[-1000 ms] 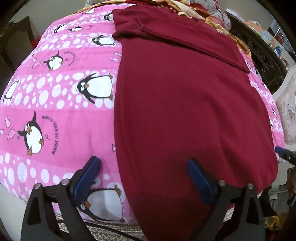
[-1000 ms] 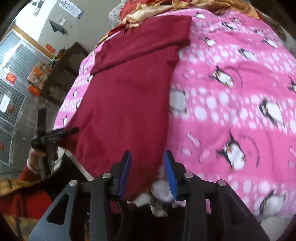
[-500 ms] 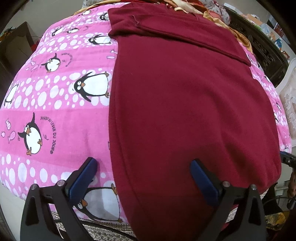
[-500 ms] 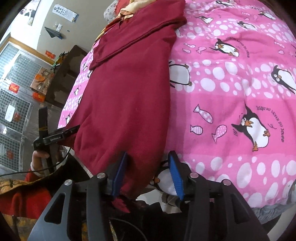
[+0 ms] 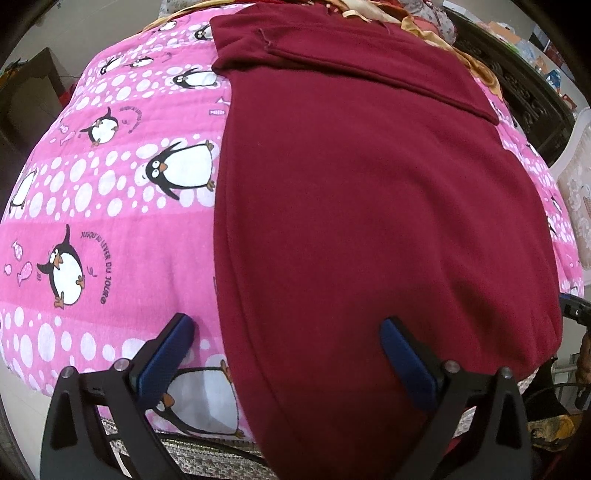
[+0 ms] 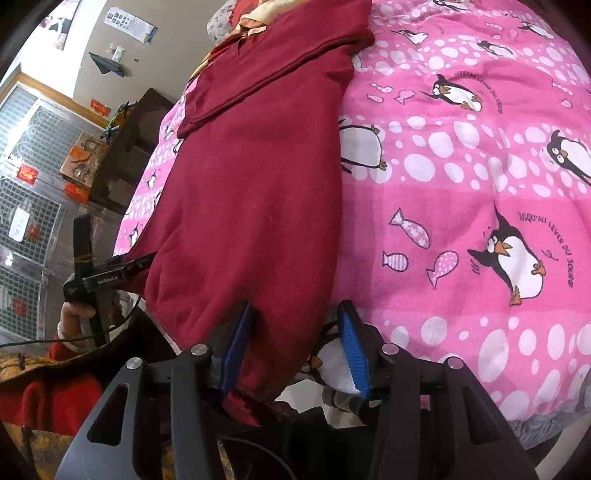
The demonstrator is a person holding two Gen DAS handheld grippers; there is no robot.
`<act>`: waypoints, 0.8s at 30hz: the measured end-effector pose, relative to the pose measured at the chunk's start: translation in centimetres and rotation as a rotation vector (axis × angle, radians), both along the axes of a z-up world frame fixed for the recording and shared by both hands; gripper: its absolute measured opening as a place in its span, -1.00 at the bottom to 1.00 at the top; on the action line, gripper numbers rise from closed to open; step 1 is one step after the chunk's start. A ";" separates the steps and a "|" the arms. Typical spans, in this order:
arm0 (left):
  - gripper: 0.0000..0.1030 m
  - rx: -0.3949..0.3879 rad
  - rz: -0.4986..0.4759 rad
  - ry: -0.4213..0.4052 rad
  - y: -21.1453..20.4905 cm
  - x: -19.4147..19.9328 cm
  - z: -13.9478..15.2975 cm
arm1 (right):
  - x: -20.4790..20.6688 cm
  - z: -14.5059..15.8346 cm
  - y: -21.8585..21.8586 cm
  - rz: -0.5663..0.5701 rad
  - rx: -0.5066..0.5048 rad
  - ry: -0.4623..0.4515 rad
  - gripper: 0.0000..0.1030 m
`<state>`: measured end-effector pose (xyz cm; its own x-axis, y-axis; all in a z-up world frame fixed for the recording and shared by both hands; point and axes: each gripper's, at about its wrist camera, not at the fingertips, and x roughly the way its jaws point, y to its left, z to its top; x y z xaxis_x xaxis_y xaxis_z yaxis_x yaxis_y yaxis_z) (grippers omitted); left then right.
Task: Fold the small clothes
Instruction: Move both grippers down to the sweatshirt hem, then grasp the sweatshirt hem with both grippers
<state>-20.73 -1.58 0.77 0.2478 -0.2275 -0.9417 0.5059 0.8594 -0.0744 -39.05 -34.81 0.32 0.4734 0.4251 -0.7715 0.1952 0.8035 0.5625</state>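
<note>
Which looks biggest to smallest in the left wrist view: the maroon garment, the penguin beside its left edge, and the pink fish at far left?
1. Maroon garment, by far the largest.
2. Penguin beside its left edge.
3. Pink fish, smallest.

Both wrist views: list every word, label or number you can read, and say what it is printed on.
"JUSQU'AU LEVER DU JOUR": beside a penguin on the pink blanket, repeated across the print.
White lettering on the black device in the person's hand: too small to read surely.
Poster on the wall and red stickers on the window grille: too blurred.
Maroon garment: no text.
</note>
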 end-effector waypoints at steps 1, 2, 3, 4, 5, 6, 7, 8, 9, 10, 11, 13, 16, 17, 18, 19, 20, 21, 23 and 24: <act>1.00 0.000 -0.001 0.001 0.0 -0.1 0.0 | 0.1 0.0 0.0 0.002 -0.004 -0.001 0.27; 1.00 0.001 -0.001 0.003 0.0 -0.1 0.0 | 0.1 0.1 0.0 0.004 -0.009 -0.002 0.27; 1.00 0.000 -0.003 0.007 0.1 -0.2 0.1 | 0.1 0.2 0.1 0.004 -0.018 -0.005 0.27; 0.99 0.000 -0.005 0.008 0.1 -0.3 0.1 | 0.1 0.4 0.2 0.003 -0.034 -0.014 0.19; 0.99 -0.001 -0.008 0.009 0.2 -0.5 0.1 | 0.1 0.7 0.3 0.003 -0.042 -0.023 0.03; 0.99 0.000 -0.011 0.009 0.2 -0.6 0.1 | 0.1 1.0 0.5 0.003 -0.057 -0.033 -0.04; 0.99 0.000 -0.014 0.009 0.3 -0.8 0.1 | 0.2 1.3 0.5 0.006 -0.072 -0.041 -0.14; 0.95 0.000 -0.016 0.011 0.3 -1.0 0.2 | 0.2 1.7 0.7 0.013 -0.092 -0.049 -0.28; 0.92 -0.003 -0.017 0.013 0.4 -1.2 0.3 | 0.2 2.0 0.8 0.023 -0.106 -0.054 -0.32; 0.80 -0.011 -0.017 0.017 0.6 -1.3 0.5 | 0.3 2.5 1.0 0.037 -0.124 -0.062 -0.35; 0.58 -0.016 -0.014 0.019 0.8 -1.4 0.7 | 0.4 2.9 1.0 0.049 -0.135 -0.072 -0.37; 0.11 -0.051 0.014 0.042 1.6 -1.1 1.4 | 0.4 4.1 1.1 0.070 -0.142 -0.106 -0.38; -0.33 -0.101 0.049 0.103 2.6 -0.6 1.6 | 0.6 5.2 0.9 0.079 -0.099 -0.154 -0.39; -0.33 -0.100 0.048 0.102 2.6 -0.6 1.7 | 0.7 5.2 0.9 0.082 -0.084 -0.158 -0.39; -0.33 -0.094 0.044 0.098 2.6 -0.7 1.7 | 0.9 4.9 0.9 0.086 -0.080 -0.152 -0.39; -0.33 -0.086 0.040 0.089 2.5 -0.9 1.7 | 1.0 4.6 1.1 0.088 -0.076 -0.139 -0.39; -0.33 -0.080 0.036 0.082 2.4 -1.0 1.7 | 1.1 4.0 1.1 0.086 -0.057 -0.121 -0.36; -0.33 -0.079 0.034 0.081 2.4 -1.1 1.7 | 1.1 3.4 1.0 0.075 -0.025 -0.097 -0.35; -0.33 -0.084 0.038 0.084 2.5 -1.2 1.7 | 1.1 2.1 0.8 0.056 0.030 -0.059 -0.21; -0.32 -0.086 0.040 0.086 2.7 -1.2 1.6 | 1.0 1.5 0.8 0.055 0.050 -0.039 -0.17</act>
<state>-21.98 1.09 2.42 0.1771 -0.2999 -0.9374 0.4596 0.8674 -0.1907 -38.00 -33.96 1.78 0.4780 0.4888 -0.7297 0.1287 0.7829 0.6087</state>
